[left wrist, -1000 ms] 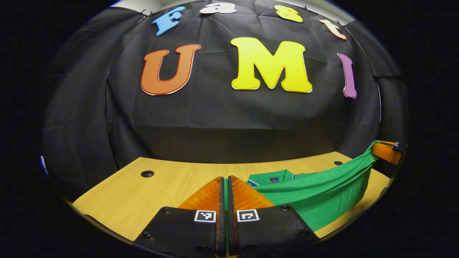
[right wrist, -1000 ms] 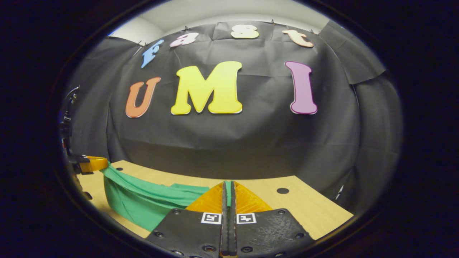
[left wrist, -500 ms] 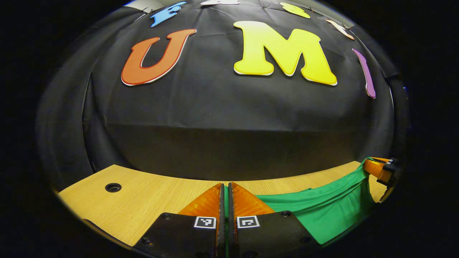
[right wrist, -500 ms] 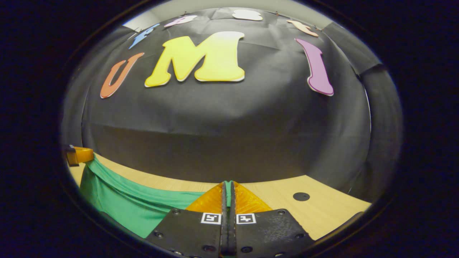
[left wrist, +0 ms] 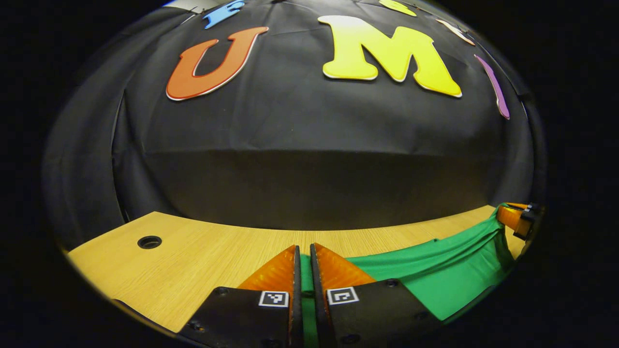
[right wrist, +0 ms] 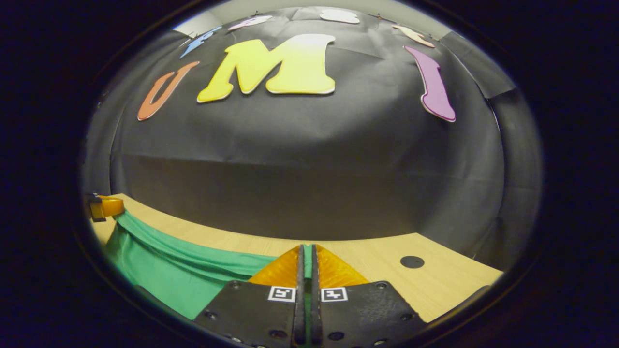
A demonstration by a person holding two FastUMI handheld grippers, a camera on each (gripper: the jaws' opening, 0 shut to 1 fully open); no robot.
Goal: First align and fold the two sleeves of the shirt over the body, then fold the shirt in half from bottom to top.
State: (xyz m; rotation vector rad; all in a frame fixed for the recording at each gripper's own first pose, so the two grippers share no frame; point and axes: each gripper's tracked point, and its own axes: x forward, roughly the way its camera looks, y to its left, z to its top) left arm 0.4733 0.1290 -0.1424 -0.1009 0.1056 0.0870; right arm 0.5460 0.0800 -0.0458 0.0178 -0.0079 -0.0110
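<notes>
Stretching sideways between the two grippers, the green shirt (left wrist: pixel 435 270) hangs as a taut band with its long axis running from one gripper to the other, its lower part sagging toward the table. In the left gripper view it runs off to the right; in the right gripper view the same fabric (right wrist: pixel 169 270) runs off to the left. Below it lies a light wooden table (left wrist: pixel 193 261) with a round dark hole (left wrist: pixel 149 241) near its far left corner, and another hole (right wrist: pixel 412 262) is seen from the right side. Black cloth (left wrist: pixel 309 145) walls the booth behind. The left gripper (left wrist: pixel 302 251) pinches a green edge between nearly closed fingers. The right gripper (right wrist: pixel 307 251) is likewise clamped on a sliver of the shirt.
</notes>
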